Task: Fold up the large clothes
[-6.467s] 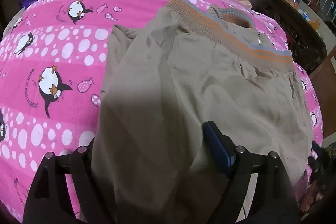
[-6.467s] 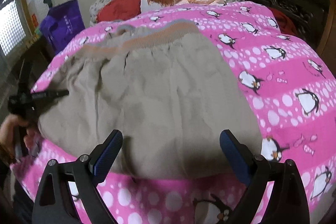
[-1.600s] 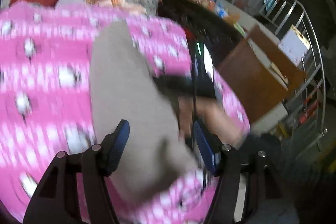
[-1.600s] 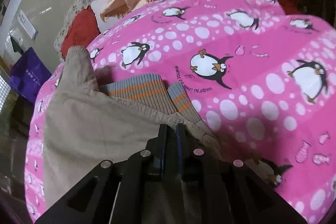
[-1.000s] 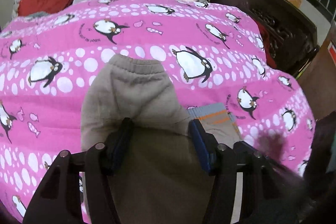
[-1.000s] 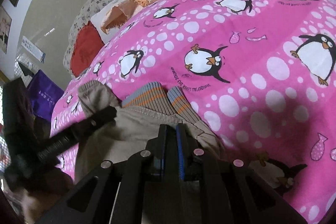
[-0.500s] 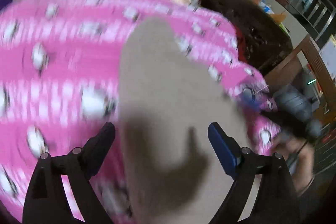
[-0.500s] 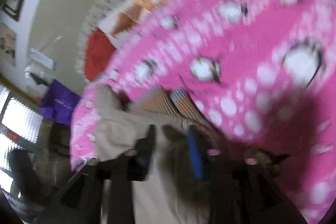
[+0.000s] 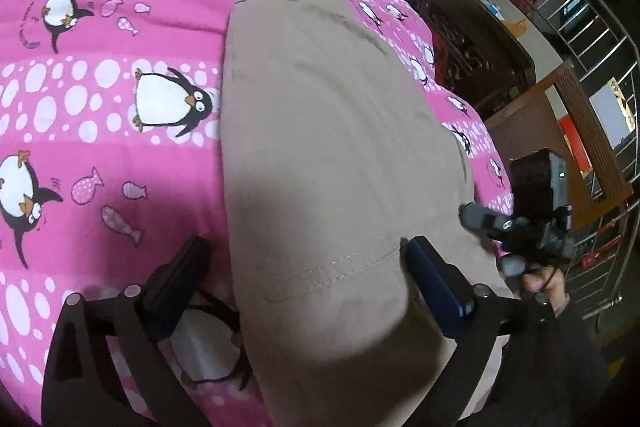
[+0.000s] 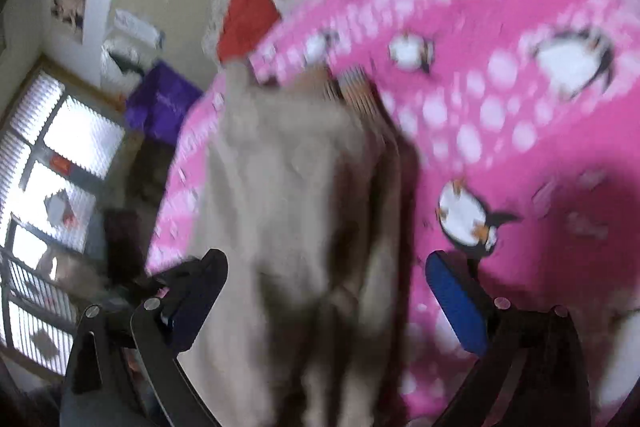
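left claw (image 9: 304, 259): spread wide, empty | right claw (image 10: 326, 275): spread wide, empty | khaki trousers (image 9: 332, 131): folded, lying on pink penguin bedspread (image 9: 100, 75)

Plain beige trousers (image 9: 320, 131) lie on a pink bedspread (image 9: 100, 75) patterned with white dots, fish and black-and-white penguins.

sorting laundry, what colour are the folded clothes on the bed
Plain beige-tan clothes, clearest in the left wrist view.
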The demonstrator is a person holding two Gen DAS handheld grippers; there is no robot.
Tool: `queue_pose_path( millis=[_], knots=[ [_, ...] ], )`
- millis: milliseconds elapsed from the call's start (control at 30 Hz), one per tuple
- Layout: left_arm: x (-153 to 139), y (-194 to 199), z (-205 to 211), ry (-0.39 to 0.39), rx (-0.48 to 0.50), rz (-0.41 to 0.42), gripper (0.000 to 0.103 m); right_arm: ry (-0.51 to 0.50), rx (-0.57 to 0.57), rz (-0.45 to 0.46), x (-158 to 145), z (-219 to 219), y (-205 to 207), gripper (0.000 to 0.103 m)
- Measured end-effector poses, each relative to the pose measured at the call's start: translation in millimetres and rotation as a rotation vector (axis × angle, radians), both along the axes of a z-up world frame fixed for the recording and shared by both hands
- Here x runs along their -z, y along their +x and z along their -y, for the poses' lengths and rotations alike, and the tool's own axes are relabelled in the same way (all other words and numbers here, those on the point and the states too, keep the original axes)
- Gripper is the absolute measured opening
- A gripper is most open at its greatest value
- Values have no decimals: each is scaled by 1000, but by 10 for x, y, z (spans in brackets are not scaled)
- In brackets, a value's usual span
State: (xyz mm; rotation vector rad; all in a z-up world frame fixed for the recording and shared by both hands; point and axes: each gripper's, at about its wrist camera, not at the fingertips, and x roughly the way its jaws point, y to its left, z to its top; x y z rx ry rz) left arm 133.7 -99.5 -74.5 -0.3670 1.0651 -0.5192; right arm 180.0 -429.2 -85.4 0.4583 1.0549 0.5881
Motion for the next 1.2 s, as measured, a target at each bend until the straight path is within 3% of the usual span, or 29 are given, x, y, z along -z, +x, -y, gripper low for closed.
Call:
queue_pose_path(
  millis=[100,133,167,233,300,367,400,433,500,600,733,867,1000,1133,1200],
  knots=[
    [7,1,18,7,1,17,100,53,-106,41,11,-157,29,98],
    [13,-2,18,5,-1,23,100,105,-146,39,16,-206,70,91],
    [17,-10,12,5,-2,29,100,136,-171,30,48,-263,131,75],
    [18,-41,-15,1,-4,38,100,103,-174,25,121,-357,233,72],
    [27,-58,-1,-5,-5,40,100,117,-196,51,145,-370,234,72],
    [21,-99,-12,-10,-7,49,96,147,-189,55,181,-302,213,65],
    [21,-113,-21,-9,-11,60,75,160,-190,57,187,-265,182,59],
    [25,-127,-21,-18,-5,65,60,166,-181,62,196,-230,137,55],
    [23,-155,-30,-11,-33,74,36,157,-158,52,216,-270,142,29],
    [-47,-239,-81,-53,-58,94,21,164,-150,84,99,-347,69,19],
    [-298,-371,-253,-75,-73,139,18,197,-123,127,-179,-491,-44,15],
    [-600,-476,-728,-85,-94,179,19,249,-158,144,-405,-889,-45,14],
    [-816,-508,-1352,-20,-137,208,20,333,-211,135,-461,-1464,40,14],
    [-752,-403,-1664,29,-161,205,23,358,-249,118,-373,-1981,168,14],
    [-519,-282,-1698,45,-160,171,27,349,-227,87,-214,-2034,234,14]
  ],
)
